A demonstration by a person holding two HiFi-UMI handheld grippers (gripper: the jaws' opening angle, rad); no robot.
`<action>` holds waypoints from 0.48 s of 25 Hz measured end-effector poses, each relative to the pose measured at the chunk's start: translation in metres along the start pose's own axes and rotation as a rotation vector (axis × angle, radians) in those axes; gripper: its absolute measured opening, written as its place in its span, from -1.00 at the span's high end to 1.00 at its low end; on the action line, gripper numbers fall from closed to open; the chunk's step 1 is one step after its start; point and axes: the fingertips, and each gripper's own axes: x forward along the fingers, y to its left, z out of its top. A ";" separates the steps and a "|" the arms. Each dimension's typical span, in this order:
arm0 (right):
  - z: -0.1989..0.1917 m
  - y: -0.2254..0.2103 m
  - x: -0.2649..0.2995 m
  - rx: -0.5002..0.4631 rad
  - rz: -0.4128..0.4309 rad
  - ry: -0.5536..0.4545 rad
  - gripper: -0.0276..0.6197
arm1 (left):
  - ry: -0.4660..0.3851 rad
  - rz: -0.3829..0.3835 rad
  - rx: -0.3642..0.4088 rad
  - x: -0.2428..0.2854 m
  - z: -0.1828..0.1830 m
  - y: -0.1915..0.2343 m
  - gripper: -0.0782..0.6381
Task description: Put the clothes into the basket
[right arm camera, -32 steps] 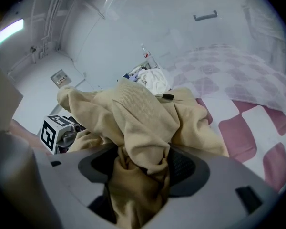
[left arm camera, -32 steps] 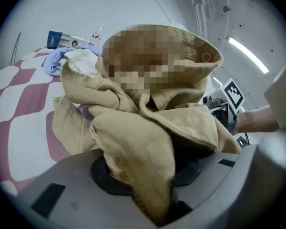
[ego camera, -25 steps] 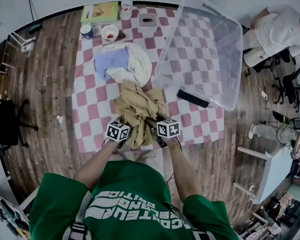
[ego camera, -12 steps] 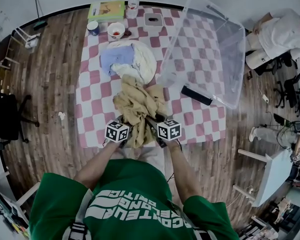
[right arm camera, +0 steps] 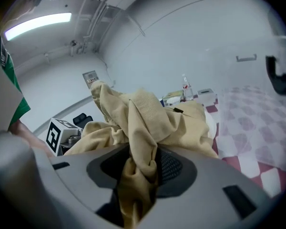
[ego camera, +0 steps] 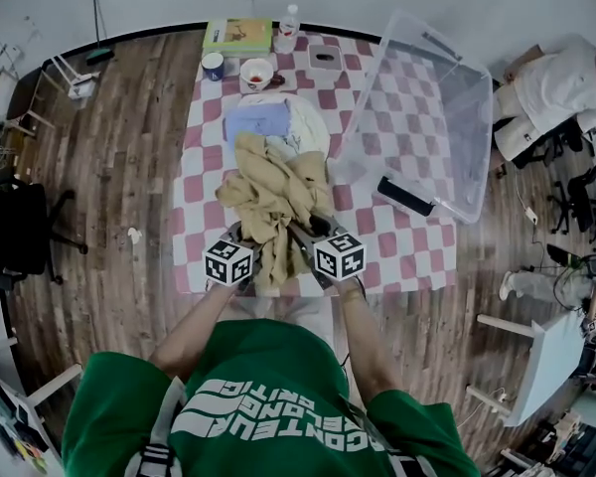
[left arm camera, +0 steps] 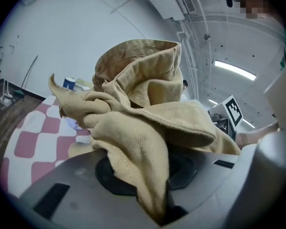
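Note:
A tan corduroy garment (ego camera: 273,192) is bunched up over the near half of the checkered table (ego camera: 397,251). My left gripper (ego camera: 250,238) is shut on its near left fold, with the cloth (left arm camera: 133,128) pinched between the jaws. My right gripper (ego camera: 304,235) is shut on its near right fold, and the cloth (right arm camera: 143,123) rises out of the jaws. The two grippers stand close together. The clear plastic basket (ego camera: 457,97) lies tilted on the table's right side. A light blue cloth (ego camera: 258,122) and a white cloth (ego camera: 306,132) lie just beyond the tan garment.
At the table's far edge are a book (ego camera: 237,36), a bottle (ego camera: 289,23), a mug (ego camera: 213,66), a bowl (ego camera: 256,73) and a grey box (ego camera: 325,58). A black bar (ego camera: 405,196) lies by the basket's near rim. A person (ego camera: 561,82) sits at right.
The tan garment has been gathered and lifted higher between the two grippers. Its top now reaches up against the blue and white cloths.

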 end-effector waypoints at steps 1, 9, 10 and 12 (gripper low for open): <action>0.011 0.005 0.000 -0.021 0.001 -0.018 0.41 | -0.025 0.002 0.014 -0.005 0.011 0.000 0.57; 0.105 0.042 -0.010 -0.166 0.021 -0.161 0.41 | -0.178 0.011 0.151 -0.037 0.106 -0.007 0.57; 0.116 0.045 -0.013 -0.180 0.024 -0.177 0.41 | -0.193 0.011 0.166 -0.040 0.117 -0.009 0.57; 0.138 0.050 -0.019 -0.207 0.028 -0.208 0.41 | -0.219 0.009 0.196 -0.044 0.140 -0.014 0.57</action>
